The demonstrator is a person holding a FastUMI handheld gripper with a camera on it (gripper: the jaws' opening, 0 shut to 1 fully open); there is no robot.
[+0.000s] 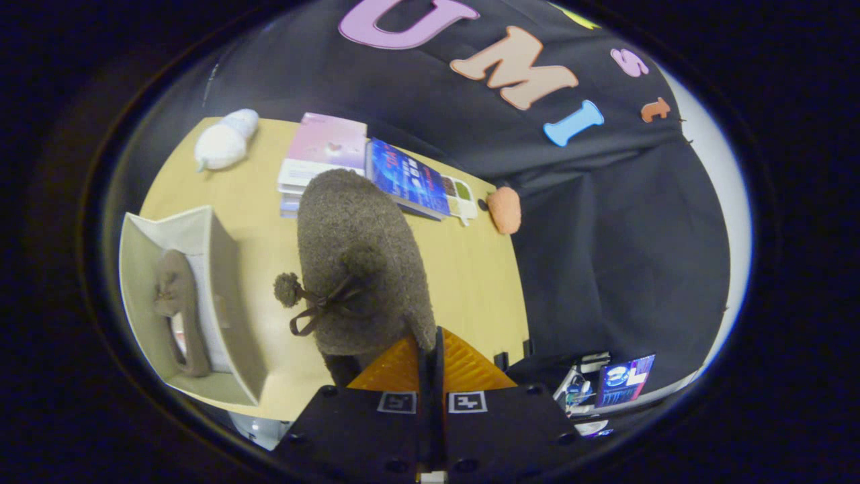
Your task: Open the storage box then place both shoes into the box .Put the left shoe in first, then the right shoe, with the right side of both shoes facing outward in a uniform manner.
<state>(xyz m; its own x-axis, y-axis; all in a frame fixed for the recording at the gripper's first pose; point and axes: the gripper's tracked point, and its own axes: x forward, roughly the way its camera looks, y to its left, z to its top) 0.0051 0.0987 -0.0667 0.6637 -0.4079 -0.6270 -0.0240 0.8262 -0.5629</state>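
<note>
A: How far along?
B: One slipper (176,310) is lying in the open storage box (222,316). The gripper (430,349) is pinching the second slipper (359,269), hanging just beside that box.

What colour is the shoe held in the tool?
Brown, fuzzy shoe, pinched by the tool; gripper view.

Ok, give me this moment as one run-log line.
tool: shut on brown shoe, lifted over table | storage box: open, first shoe inside | next: place second shoe
</note>
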